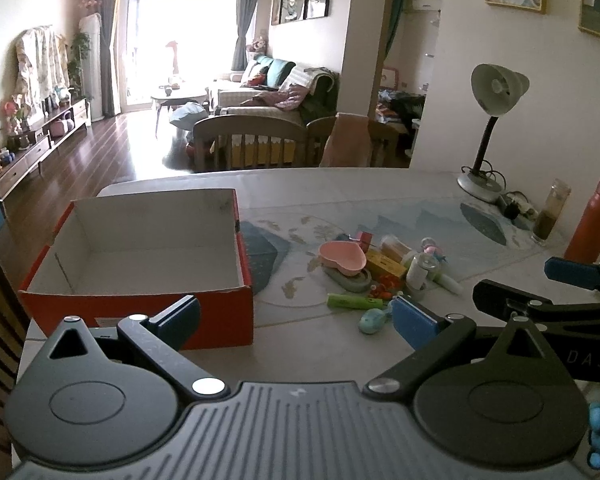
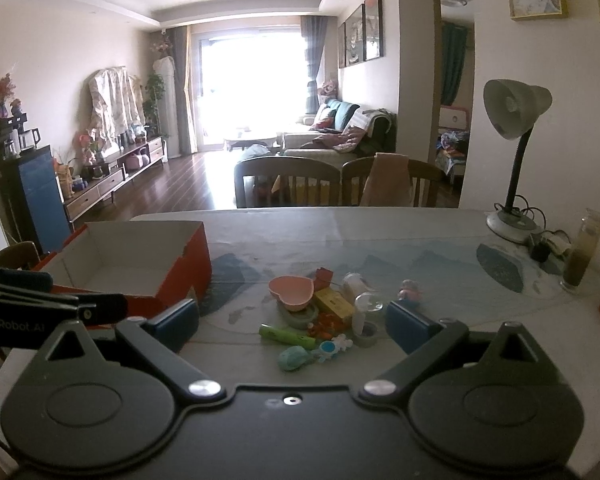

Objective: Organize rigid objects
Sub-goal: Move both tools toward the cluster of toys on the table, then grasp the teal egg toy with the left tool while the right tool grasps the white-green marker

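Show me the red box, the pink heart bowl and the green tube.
red box (image 1: 140, 306), left wrist view, near outer wall.
pink heart bowl (image 2: 292, 292), right wrist view, inside.
green tube (image 2: 286, 336), right wrist view, mid-body.

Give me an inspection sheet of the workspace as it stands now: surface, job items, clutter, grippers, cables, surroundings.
Surface: table under a pale printed cover.
Job's things: red cardboard box open and empty, left of the pile; small items heaped mid-table: pink heart-shaped bowl, yellow box, green tube, teal toy, white bottle.
Clutter: desk lamp, glass jar with dark contents, red flask, all at the right edge.
Grippers: left gripper open, holding nothing; right gripper open, holding nothing, pile ahead of it.
Cables: lamp cord and plugs by the lamp base.
Surroundings: two chairs behind the table, living room beyond.
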`<move>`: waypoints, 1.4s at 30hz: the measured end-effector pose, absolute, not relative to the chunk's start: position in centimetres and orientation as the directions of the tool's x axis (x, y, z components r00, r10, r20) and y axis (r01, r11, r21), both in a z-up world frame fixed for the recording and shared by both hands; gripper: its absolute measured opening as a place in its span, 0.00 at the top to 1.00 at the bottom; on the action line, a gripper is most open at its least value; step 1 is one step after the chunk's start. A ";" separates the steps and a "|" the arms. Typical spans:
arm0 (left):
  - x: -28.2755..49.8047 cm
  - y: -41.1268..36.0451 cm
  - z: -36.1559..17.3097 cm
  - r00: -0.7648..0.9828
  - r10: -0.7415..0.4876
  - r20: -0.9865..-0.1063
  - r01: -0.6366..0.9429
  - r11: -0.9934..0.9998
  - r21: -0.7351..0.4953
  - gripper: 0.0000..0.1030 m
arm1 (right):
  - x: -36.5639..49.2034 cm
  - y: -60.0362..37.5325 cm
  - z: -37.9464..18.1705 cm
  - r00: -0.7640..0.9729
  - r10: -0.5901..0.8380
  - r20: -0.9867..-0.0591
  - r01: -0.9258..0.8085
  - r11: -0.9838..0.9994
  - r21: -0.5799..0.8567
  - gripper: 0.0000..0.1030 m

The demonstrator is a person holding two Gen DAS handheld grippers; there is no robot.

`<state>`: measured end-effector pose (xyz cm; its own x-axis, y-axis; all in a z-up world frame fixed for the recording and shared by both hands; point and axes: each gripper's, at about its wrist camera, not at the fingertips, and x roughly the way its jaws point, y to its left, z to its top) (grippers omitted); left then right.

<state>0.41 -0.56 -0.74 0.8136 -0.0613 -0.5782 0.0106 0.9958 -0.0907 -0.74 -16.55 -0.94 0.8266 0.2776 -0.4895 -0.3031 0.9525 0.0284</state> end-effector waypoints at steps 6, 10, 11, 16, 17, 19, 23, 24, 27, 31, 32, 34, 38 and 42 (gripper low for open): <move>1.3 -1.7 -0.8 0.809 -0.064 -0.584 0.016 0.996 -0.088 0.00 | 0.2 -17.6 -1.0 0.825 0.276 -0.494 -0.301 0.953 0.031 0.03; 2.6 -2.5 -1.2 0.799 -0.072 -0.598 0.020 0.995 -0.094 0.00 | 1.4 -18.5 -1.3 0.819 0.283 -0.499 -0.307 0.951 0.036 0.03; 3.0 -2.8 -1.3 0.794 -0.075 -0.603 0.022 0.995 -0.095 0.00 | 1.8 -18.8 -1.3 0.816 0.285 -0.503 -0.306 0.951 0.042 0.03; 5.1 -4.1 -1.8 0.778 -0.071 -0.624 0.023 0.996 -0.085 0.00 | 4.4 -20.4 -2.0 0.788 0.304 -0.535 -0.315 0.946 0.073 0.05; 5.5 -4.4 -1.8 0.777 -0.064 -0.627 0.020 0.997 -0.077 0.00 | 4.9 -20.7 -2.2 0.783 0.307 -0.540 -0.317 0.945 0.077 0.05; 6.4 -4.9 -2.1 0.768 -0.059 -0.638 0.015 0.997 -0.074 0.00 | 6.0 -21.2 -2.7 0.772 0.316 -0.551 -0.324 0.942 0.086 0.05; 7.9 -5.8 -2.6 0.759 -0.031 -0.650 -0.007 0.998 -0.055 0.00 | 8.0 -22.2 -3.6 0.755 0.324 -0.571 -0.334 0.938 0.091 0.07; 8.2 -6.0 -2.7 0.760 -0.019 -0.650 -0.011 0.999 -0.042 0.00 | 8.6 -22.4 -3.9 0.750 0.322 -0.577 -0.335 0.938 0.088 0.07; 9.4 -6.6 -3.3 0.747 -0.018 -0.664 -0.009 0.999 -0.037 0.00 | 10.2 -23.2 -4.9 0.736 0.319 -0.597 -0.341 0.937 0.081 0.09; 11.2 -7.4 -4.8 0.716 -0.044 -0.696 0.004 0.998 -0.059 0.00 | 12.3 -24.1 -6.7 0.704 0.306 -0.641 -0.350 0.935 0.061 0.10; 11.5 -7.5 -5.2 0.711 -0.047 -0.701 0.001 0.998 -0.067 0.00 | 12.8 -24.3 -7.2 0.693 0.303 -0.654 -0.350 0.935 0.062 0.10; 12.3 -7.7 -6.0 0.699 -0.037 -0.714 -0.016 0.998 -0.067 0.00 | 13.8 -24.9 -8.0 0.682 0.298 -0.667 -0.353 0.934 0.056 0.10; 13.8 -8.6 -7.7 0.668 -0.049 -0.742 -0.008 0.997 -0.073 0.00 | 15.9 -25.7 -9.5 0.667 0.283 -0.689 -0.368 0.929 0.025 0.16; 15.0 -9.7 -9.4 0.645 -0.080 -0.760 0.029 0.996 -0.080 0.01 | 18.3 -26.6 -11.0 0.644 0.278 -0.713 -0.390 0.921 0.007 0.23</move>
